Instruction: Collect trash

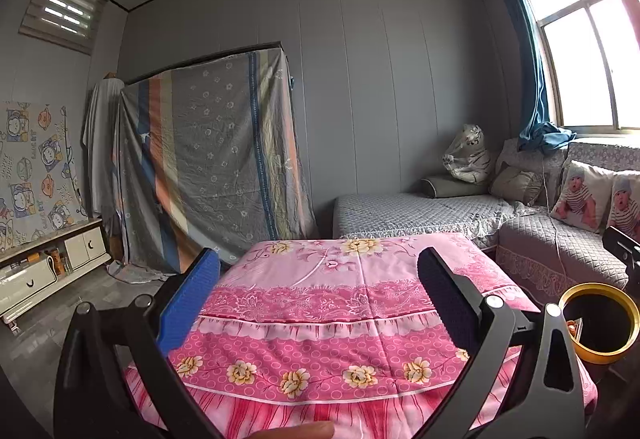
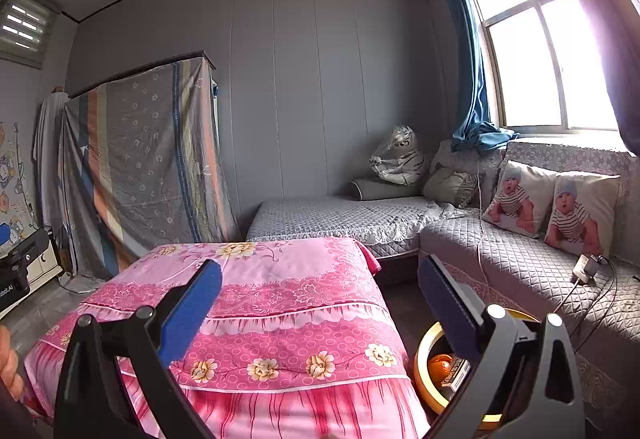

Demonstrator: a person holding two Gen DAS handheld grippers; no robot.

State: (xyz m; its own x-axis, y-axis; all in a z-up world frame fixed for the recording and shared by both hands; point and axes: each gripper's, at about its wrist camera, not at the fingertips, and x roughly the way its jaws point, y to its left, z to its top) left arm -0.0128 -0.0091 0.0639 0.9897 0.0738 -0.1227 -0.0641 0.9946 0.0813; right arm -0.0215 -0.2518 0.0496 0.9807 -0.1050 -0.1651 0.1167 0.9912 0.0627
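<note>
Trash bin [image 2: 424,379] stands upright, mouth upward, beside pink table [image 2: 280,319].

Left gripper [image 1: 316,303]: I see black linkage arms, round silver pivot screws, blue ribbed pads [image 1: 188,303].
Right gripper [image 2: 320,313]: same black frame, blue pads [image 2: 192,313].
Skin: what I take for a fingertip [image 1: 296,431], bare, at the bottom edge.

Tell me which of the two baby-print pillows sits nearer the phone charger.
The right baby-print pillow, at the sofa's window end; the charger lies just below it.
</note>
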